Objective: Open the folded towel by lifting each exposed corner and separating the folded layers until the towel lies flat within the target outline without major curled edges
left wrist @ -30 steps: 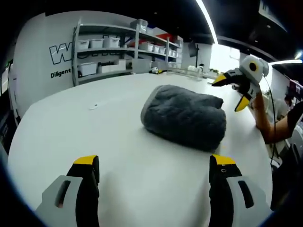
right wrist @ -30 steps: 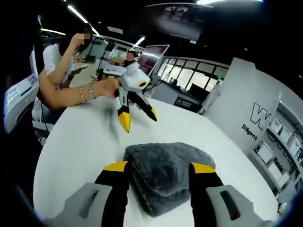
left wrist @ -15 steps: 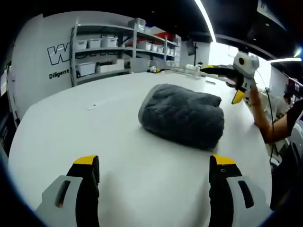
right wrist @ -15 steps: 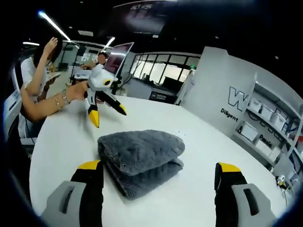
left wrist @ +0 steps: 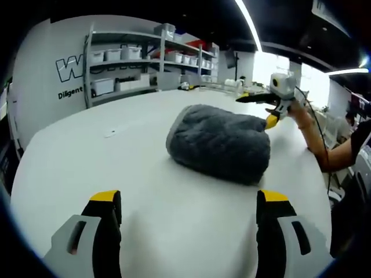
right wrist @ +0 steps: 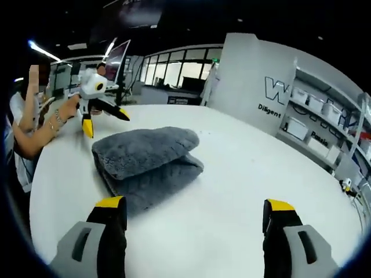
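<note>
A grey fluffy towel (left wrist: pixel 220 142) lies folded in a thick bundle on the white table (left wrist: pixel 116 156). My left gripper (left wrist: pixel 190 200) stands open, well short of the towel's near side. Beyond the towel's far right corner, a hand holds my right gripper (left wrist: pixel 255 110) open, one yellow tip close to the fabric. In the right gripper view the towel (right wrist: pixel 145 159) sits left of centre with its folded layers showing. My right gripper (right wrist: pixel 194 204) is open on the table (right wrist: pixel 243 162), its left jaw beside the towel's edge. The left gripper (right wrist: pixel 106 123) shows open behind the towel.
Metal shelves with white bins (left wrist: pixel 133 58) stand behind the table against a white lettered wall; they also show as shelves (right wrist: pixel 324 127) on the right. A person (right wrist: pixel 23 127) sits at the table's left edge. Bare tabletop surrounds the towel.
My right gripper opened wider and drew back from straddling the towel, then dropped low beside its corner. The right view swung, so the towel now sits to the left. The left gripper barely moved.
</note>
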### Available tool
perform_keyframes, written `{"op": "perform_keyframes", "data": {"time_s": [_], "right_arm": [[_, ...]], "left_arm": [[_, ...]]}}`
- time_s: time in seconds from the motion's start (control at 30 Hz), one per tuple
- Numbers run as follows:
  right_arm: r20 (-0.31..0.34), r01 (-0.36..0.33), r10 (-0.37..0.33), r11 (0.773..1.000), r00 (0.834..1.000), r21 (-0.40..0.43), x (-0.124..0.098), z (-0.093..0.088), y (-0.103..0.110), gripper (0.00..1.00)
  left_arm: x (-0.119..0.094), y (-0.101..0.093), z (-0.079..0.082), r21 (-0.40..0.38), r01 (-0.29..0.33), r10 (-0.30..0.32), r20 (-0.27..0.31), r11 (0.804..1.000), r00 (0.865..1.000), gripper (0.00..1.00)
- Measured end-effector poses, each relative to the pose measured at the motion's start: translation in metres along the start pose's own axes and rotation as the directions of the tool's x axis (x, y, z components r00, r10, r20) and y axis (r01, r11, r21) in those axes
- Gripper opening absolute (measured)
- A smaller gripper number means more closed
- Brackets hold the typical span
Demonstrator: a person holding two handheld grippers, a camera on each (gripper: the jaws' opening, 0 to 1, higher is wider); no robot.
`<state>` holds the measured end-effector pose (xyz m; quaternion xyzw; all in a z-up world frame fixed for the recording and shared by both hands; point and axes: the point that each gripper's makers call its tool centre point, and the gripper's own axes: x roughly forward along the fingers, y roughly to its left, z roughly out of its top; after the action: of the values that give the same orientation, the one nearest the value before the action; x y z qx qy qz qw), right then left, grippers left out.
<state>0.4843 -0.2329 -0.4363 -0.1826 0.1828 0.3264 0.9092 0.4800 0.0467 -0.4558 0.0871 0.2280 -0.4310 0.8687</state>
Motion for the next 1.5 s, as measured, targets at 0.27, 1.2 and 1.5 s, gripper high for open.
{"op": "perform_keyframes", "data": {"time_s": [0.27, 1.2, 1.5], "right_arm": [[-0.037, 0.016, -0.015, 1.000, 0.999, 0.014, 0.001, -0.009, -0.006, 0.99], [-0.060, 0.003, -0.005, 1.000, 0.998, -0.029, -0.001, -0.009, -0.002, 0.99], [-0.060, -0.011, 0.008, 0.999, 0.998, -0.035, -0.002, -0.010, 0.000, 0.99]], "left_arm": [[-0.001, -0.003, 0.003, 0.000, 0.009, -0.009, 0.013, 1.000, 1.000, 0.95], [-0.004, -0.002, 0.008, 0.014, -0.005, 0.005, 0.011, 1.000, 1.000, 0.95], [-0.007, -0.020, 0.034, -0.005, 0.041, -0.040, 0.102, 0.999, 0.994, 0.95]]}}
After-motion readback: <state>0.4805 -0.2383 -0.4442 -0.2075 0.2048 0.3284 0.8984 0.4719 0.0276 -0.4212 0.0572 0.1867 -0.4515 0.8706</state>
